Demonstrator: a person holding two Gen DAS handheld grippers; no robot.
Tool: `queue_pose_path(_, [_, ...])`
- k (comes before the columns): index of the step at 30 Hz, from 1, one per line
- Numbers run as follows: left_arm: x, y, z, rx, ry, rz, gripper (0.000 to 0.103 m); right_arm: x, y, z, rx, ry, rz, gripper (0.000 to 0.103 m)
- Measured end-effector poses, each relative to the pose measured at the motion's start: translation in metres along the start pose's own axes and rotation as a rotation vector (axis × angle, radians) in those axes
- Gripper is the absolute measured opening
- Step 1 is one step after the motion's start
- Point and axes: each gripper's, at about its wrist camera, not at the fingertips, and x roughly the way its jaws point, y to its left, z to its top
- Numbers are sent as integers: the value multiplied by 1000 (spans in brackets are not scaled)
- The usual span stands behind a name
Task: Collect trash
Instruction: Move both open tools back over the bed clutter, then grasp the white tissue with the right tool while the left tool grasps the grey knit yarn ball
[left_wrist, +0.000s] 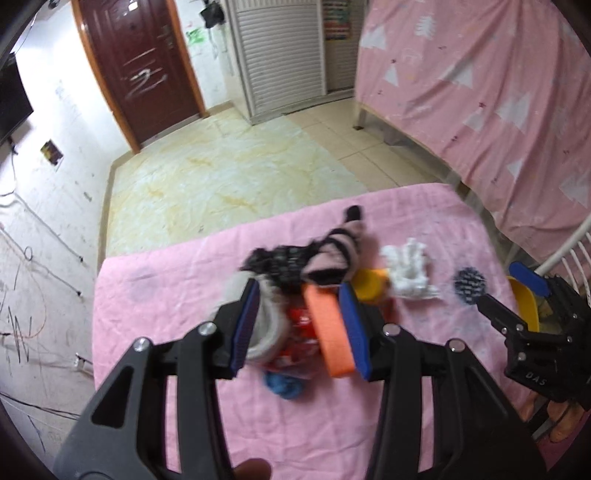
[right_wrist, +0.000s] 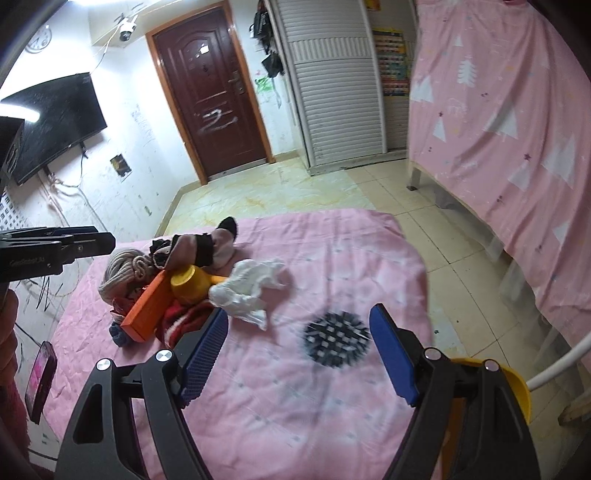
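Both tools over a surface with a pink sheet.

Left tool: jaws partly apart, hanging above the pile. Nothing visibly pinched between the pads; the orange box shows between them but lies below on the sheet. Picture is blurred, so contact can't be ruled out fully; reads as open.

Right tool: jaws wide apart, nothing between them. A black-and-white spiky ball sits on the sheet in the gap, under the pads, not touched.

Trash: crumpled white paper lies on the sheet, just right of the pile and left of the ball, touched by neither tool.

Pile at the left part of the sheet: a pink-and-black sock on top, a coil of rope, the orange box leaning tilted, a yellow cup on its side touching the box, red cloth underneath, something blue at the near edge.

Yellow bin at the right edge of the sheet, behind the right tool's finger. Phone at the left edge.
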Motion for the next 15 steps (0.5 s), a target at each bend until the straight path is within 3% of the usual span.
queue_pose_path(10, [41, 34, -2, -52, 88, -7, 45, 40, 22, 14, -43, 59, 15, 72])
queue_pose_path(15, [60, 44, -7, -74, 133, -38, 52, 54, 29, 20, -53, 74, 25, 72])
